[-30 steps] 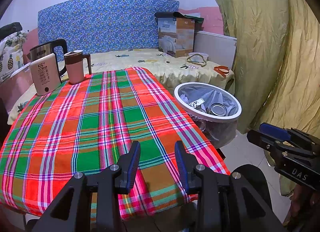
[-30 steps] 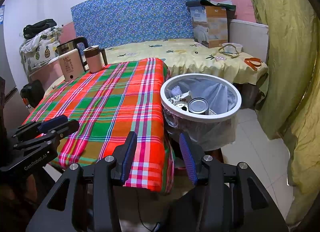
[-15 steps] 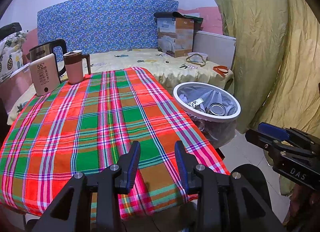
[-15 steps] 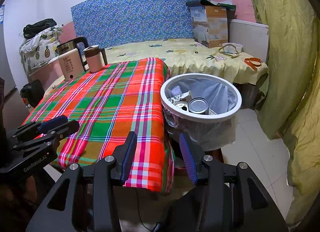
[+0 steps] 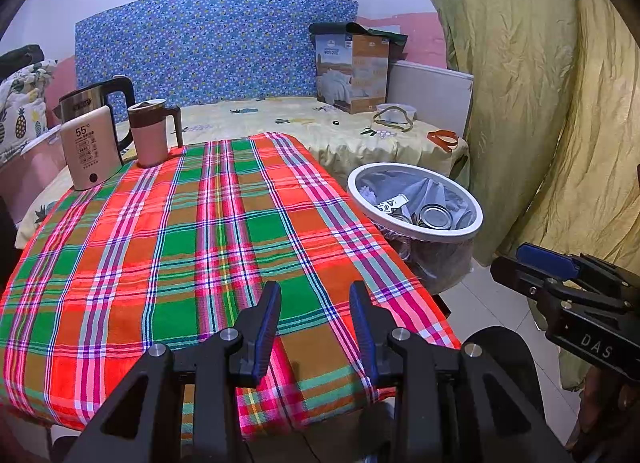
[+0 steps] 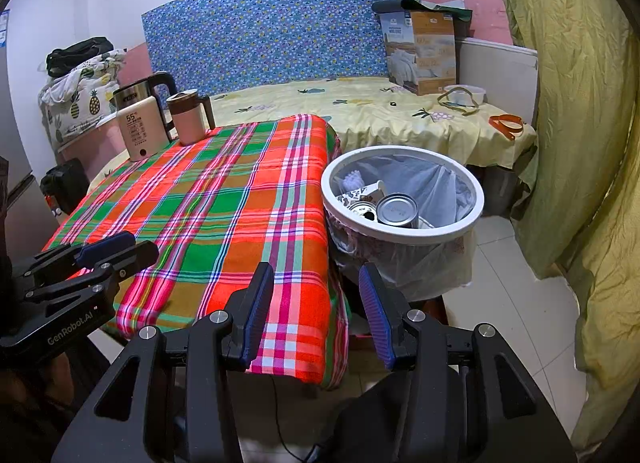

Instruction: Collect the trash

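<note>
Left wrist view
Left gripper (image 5: 314, 317): jaws apart, holding nothing, over the plaid tablecloth (image 5: 192, 239).
Writing: "55°C" on the white warmer (image 5: 91, 147) far ahead-left; "DAS" on the right gripper (image 5: 536, 267).
Trash bin (image 5: 414, 199): ahead-right, white rim, clear liner, tin can (image 5: 436, 216) inside.

Right wrist view
Right gripper (image 6: 316, 315): jaws apart, empty.
Writing: "GenRobot.AI" on the left gripper (image 6: 116, 249).
Trash bin (image 6: 402, 193): just ahead, touching the tablecloth edge.

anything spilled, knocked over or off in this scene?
Nothing stands out. The trash bin stands upright beside the table, cans and scraps inside, none on the plaid tablecloth. Kettle and mug stand upright at its far corner.
</note>
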Motion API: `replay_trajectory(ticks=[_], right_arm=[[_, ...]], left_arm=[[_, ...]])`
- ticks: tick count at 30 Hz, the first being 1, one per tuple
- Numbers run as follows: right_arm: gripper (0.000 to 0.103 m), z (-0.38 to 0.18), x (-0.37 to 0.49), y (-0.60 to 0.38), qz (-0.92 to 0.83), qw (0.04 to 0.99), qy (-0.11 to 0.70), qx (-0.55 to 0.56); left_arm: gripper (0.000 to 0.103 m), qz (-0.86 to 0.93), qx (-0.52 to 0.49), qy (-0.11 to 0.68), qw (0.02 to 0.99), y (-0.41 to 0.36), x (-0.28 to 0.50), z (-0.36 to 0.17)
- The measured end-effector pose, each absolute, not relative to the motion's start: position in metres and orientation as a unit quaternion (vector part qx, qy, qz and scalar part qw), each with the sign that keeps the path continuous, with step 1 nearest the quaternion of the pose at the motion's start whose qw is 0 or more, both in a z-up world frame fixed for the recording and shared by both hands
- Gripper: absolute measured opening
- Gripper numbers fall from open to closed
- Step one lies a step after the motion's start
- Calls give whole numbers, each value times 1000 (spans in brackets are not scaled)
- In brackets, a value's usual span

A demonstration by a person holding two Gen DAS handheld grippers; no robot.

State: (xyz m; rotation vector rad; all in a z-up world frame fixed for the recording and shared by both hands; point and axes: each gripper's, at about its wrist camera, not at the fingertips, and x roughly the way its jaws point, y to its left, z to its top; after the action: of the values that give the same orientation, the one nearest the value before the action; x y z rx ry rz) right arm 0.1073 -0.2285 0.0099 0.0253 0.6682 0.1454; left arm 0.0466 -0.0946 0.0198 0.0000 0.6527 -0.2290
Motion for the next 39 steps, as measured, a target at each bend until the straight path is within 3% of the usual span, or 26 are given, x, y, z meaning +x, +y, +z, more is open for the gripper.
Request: replay_trajectory(ticks=[39], right_arm=[[47,10,107,-227,74,942,326,13]], left_arm=[[35,-108,3,322,941,-90,45,20]])
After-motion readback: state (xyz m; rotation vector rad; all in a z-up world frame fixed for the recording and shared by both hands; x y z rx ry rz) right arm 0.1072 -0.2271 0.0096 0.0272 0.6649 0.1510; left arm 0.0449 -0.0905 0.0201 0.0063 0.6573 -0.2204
